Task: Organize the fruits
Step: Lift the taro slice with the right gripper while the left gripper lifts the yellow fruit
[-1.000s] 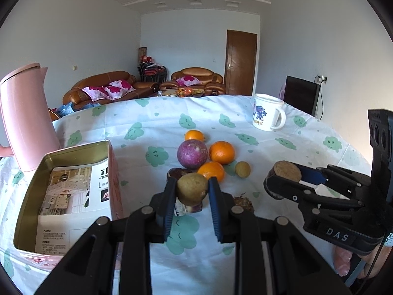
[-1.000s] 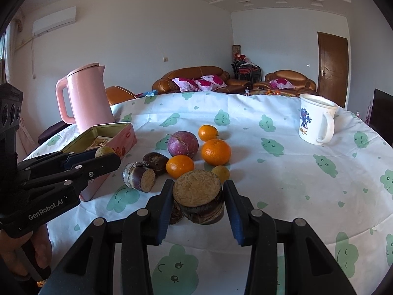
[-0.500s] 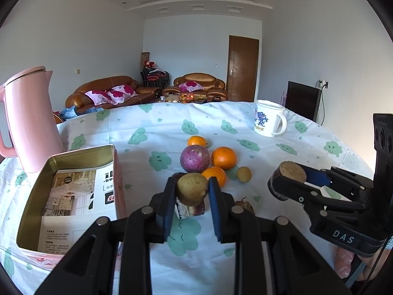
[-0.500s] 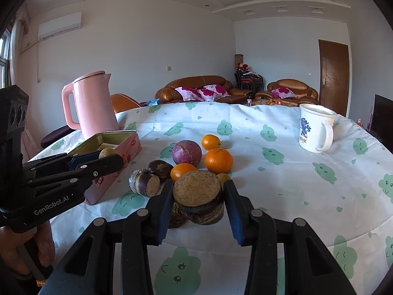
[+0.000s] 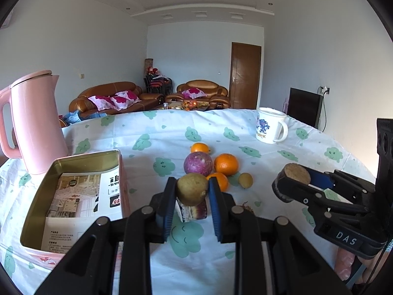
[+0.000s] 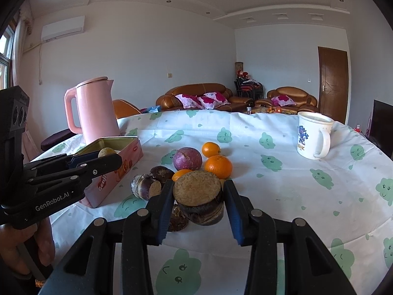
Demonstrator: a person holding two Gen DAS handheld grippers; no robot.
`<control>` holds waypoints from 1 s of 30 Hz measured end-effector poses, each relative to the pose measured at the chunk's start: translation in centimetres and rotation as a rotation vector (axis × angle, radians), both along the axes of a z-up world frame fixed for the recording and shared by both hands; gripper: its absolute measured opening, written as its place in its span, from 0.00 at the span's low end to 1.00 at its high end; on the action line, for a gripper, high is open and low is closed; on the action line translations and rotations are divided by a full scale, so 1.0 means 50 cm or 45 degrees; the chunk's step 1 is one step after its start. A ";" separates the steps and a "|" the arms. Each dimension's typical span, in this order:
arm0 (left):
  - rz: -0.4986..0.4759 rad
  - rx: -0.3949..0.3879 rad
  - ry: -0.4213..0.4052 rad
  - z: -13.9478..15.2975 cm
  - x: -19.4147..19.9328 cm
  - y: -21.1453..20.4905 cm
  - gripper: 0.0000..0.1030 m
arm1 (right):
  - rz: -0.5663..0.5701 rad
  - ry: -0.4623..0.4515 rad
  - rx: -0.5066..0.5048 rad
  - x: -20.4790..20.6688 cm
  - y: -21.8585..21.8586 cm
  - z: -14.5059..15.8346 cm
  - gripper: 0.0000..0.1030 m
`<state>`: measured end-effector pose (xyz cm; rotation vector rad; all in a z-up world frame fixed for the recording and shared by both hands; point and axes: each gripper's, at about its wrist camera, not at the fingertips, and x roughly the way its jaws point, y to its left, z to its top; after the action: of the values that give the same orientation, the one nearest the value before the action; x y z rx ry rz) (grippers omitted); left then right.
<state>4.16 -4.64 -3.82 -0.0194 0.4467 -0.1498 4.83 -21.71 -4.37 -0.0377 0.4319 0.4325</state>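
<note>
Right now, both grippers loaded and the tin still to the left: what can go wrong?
1. The left gripper pinches the round green fruit only at its sides; a jolt could roll it out onto the pile below.
2. The right gripper holds the cane chunk over the oranges; a drop may scatter them.
3. The tin sits by the kettle; a wide swing could hit it.

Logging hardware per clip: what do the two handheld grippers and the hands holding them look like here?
Both are black plastic two-finger tools with silver pivot bolts and blue pads lining the fingers. The left gripper carries white "GenRobot.AI" lettering on its side, the right gripper a "DAS" label; each has a black block with round holes at the rear. Bare skin shows at both grips; no sleeves or cables are visible.
</note>
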 end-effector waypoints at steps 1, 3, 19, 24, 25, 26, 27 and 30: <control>0.001 0.001 -0.004 0.001 -0.001 0.000 0.27 | 0.000 -0.004 0.000 -0.001 0.000 0.001 0.41; 0.005 0.004 -0.014 0.002 -0.004 -0.001 0.27 | -0.001 -0.016 0.001 -0.004 0.000 0.001 0.41; 0.017 0.015 -0.069 0.010 -0.017 -0.003 0.27 | 0.007 -0.095 0.002 -0.027 0.001 0.008 0.41; 0.020 0.018 -0.085 0.012 -0.019 -0.003 0.27 | 0.009 -0.118 0.005 -0.034 -0.001 0.009 0.41; 0.020 0.017 -0.090 0.012 -0.021 -0.003 0.27 | 0.010 -0.127 0.007 -0.037 -0.001 0.010 0.41; 0.021 0.018 -0.097 0.012 -0.023 -0.004 0.27 | 0.012 -0.137 0.009 -0.039 -0.002 0.011 0.41; 0.024 0.020 -0.109 0.013 -0.027 -0.005 0.27 | 0.013 -0.143 0.010 -0.041 -0.002 0.011 0.41; 0.025 0.032 -0.145 0.015 -0.037 -0.009 0.27 | 0.014 -0.164 0.008 -0.047 -0.002 0.013 0.41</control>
<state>2.34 -5.08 -3.05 0.0092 0.3343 -0.1256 2.50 -21.79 -3.72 -0.0614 0.3036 0.4397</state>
